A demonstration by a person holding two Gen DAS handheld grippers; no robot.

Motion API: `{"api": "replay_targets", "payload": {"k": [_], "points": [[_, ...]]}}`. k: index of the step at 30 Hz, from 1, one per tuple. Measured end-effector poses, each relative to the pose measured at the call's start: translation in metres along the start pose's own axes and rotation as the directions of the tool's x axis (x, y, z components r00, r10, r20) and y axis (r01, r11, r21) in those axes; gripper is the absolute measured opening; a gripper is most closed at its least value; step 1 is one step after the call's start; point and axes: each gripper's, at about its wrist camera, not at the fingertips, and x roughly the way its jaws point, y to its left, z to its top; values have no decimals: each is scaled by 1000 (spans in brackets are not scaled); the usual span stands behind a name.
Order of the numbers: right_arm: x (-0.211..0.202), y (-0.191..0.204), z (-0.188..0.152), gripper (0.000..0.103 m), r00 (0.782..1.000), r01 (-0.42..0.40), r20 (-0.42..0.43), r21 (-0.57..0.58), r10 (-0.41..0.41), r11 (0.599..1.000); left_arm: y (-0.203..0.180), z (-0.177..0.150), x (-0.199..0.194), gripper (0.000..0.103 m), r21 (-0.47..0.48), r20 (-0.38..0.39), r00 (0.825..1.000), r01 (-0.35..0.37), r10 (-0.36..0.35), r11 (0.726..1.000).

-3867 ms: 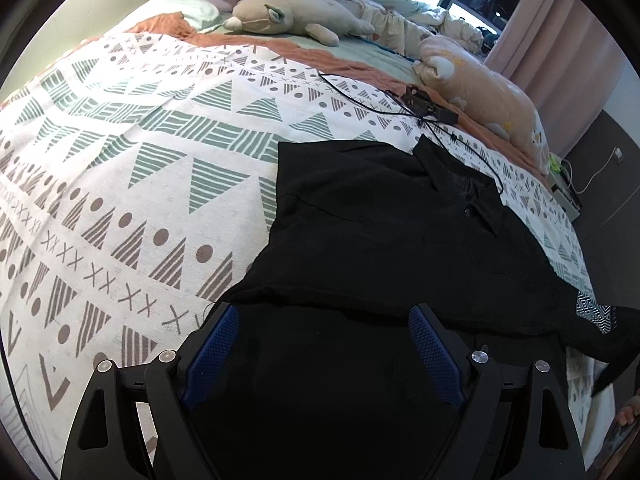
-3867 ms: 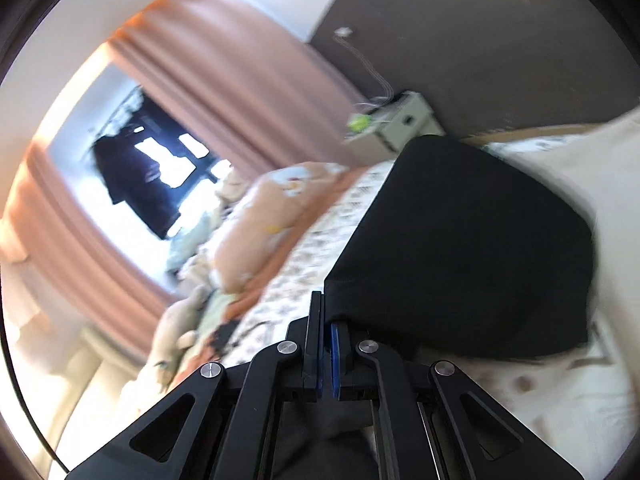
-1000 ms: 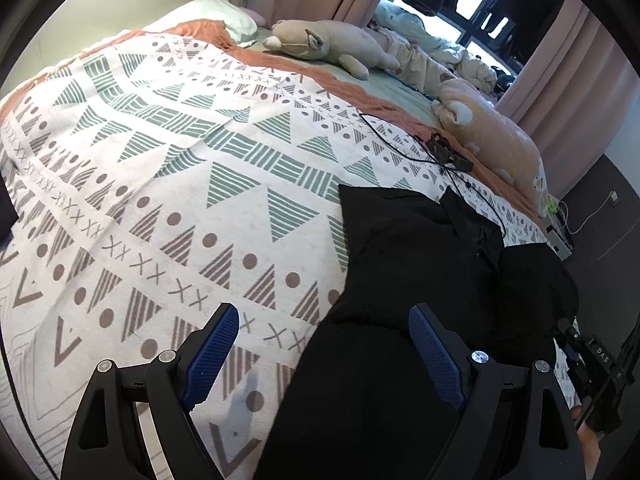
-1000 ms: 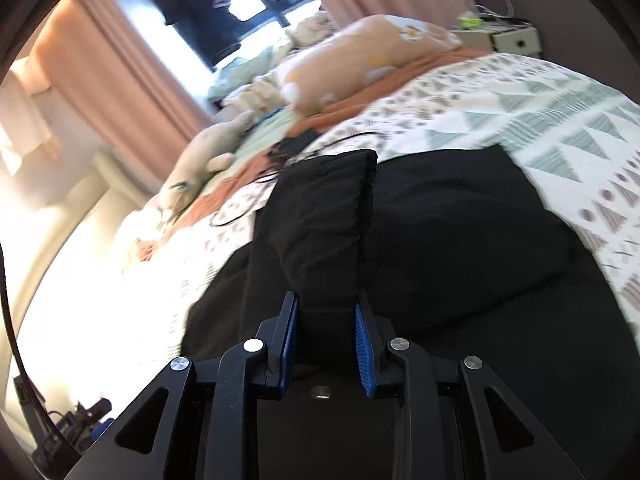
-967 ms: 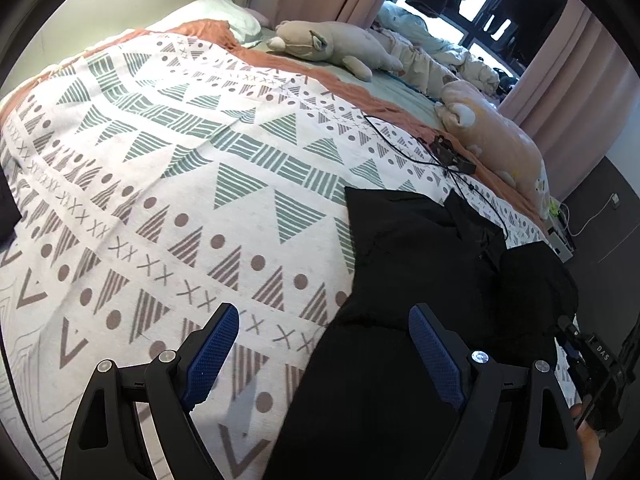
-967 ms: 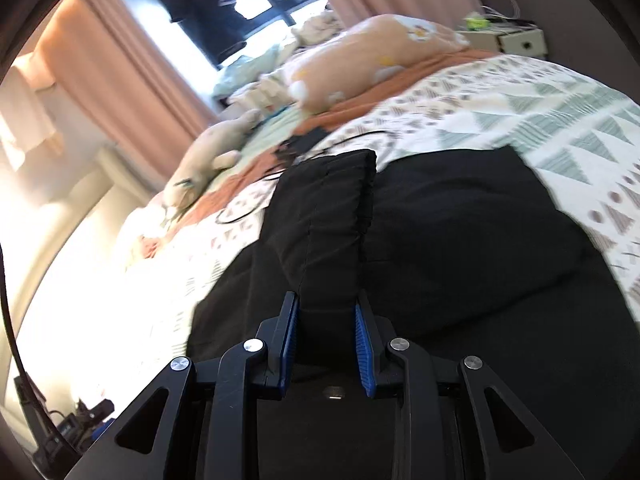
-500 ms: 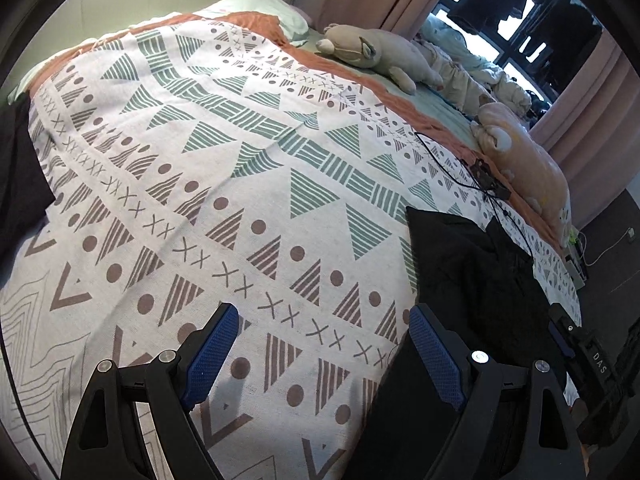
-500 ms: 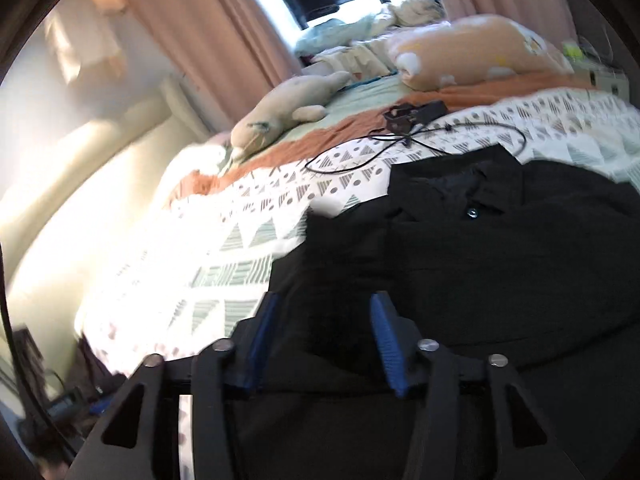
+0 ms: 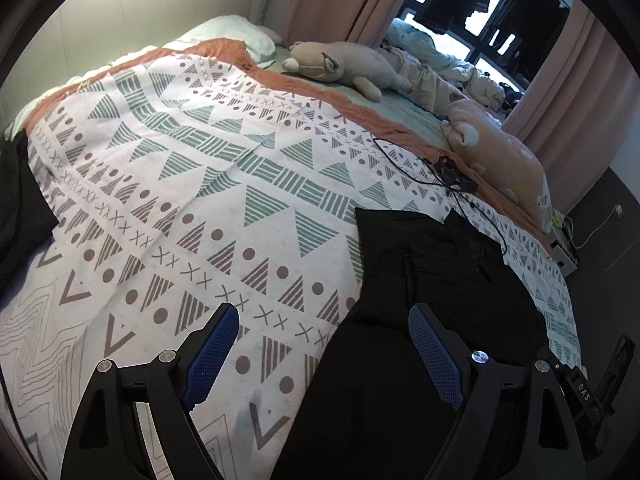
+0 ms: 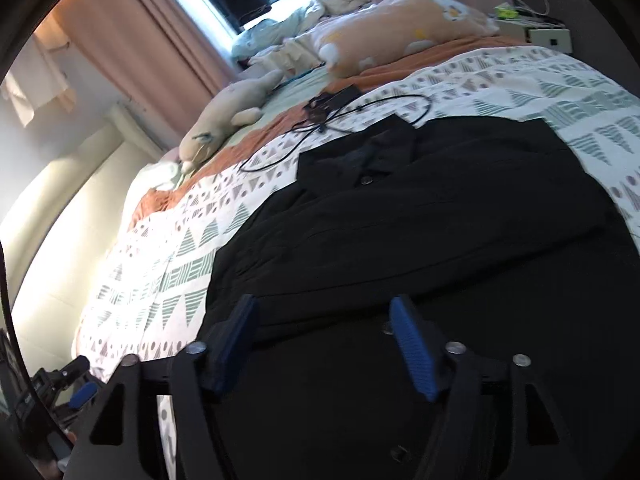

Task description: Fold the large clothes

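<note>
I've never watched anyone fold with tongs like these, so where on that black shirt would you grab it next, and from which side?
Probably the side edge of the black shirt nearest the left gripper, coming in low from the bare blanket side. There the cloth ends in a clean line on the blanket, so one of the open fingers could slide under it. The middle lies flat and offers nothing to pinch.

Black shirt (image 10: 440,216); white bedspread (image 9: 200,184), green-brown triangles.

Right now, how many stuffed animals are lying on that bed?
2. A beige plush animal lies near the pillow end, and a peach-coloured plush animal lies farther along the same edge by the curtain. Others may be hidden in the rumpled bedding between them.
</note>
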Motion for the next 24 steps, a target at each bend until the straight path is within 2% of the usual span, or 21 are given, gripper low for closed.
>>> {"api": "replay_targets", "payload": {"k": [2,6,11,16,24], "points": [[-18,-14,-4,78,1000,-7,-1,21,7,1000,-9,-3,-11,87,30,12,1000,0,0,1000],[-51,-37,-21,96,1000,18,-4,40,-18,999,-16,-23,-40,88,48,18,999,35,-36,998],[-92,-65,-38,102,999,44,-5,61,-44,997,-13,-53,-64,92,92,-12,1000,26,-26,995],[-129,-85,-55,103,998,69,-7,57,-69,996,-1,-76,-95,102,72,3,999,35,-35,997],[-191,-115,-94,103,994,113,10,43,-113,993,11,-120,-136,102,79,-19,997,70,-68,994]]}}
